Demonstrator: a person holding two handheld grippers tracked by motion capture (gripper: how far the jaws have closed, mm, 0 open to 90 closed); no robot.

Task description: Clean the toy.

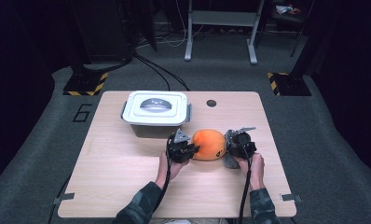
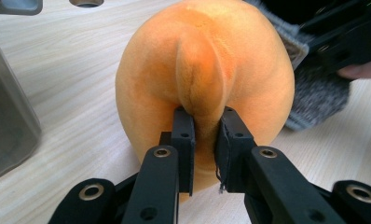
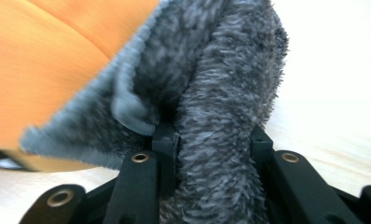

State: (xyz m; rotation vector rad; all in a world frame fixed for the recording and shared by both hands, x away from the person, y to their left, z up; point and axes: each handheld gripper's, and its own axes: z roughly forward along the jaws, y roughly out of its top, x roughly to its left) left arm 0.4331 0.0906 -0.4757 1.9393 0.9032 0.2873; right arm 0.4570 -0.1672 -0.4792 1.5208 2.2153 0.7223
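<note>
An orange plush toy [image 1: 209,144] lies on the wooden table [image 1: 127,186] between my two grippers. My left gripper [image 1: 191,150] is shut on a raised fold of the toy [image 2: 200,79], its pads [image 2: 182,135] pinching the plush from both sides. A grey fuzzy cloth [image 3: 211,102] hangs against the toy's right side. My right gripper [image 1: 231,148] is shut on a thick fold of that cloth [image 1: 230,161], which bulges between its jaws. In the left gripper view the cloth [image 2: 314,93] shows beyond the toy, under the right gripper's black body.
A grey storage box with a white clip-on lid [image 1: 155,108] stands just behind the toy, close to my left gripper. A round hole [image 1: 211,103] is in the table to the box's right. Bare tabletop lies in front and to the left.
</note>
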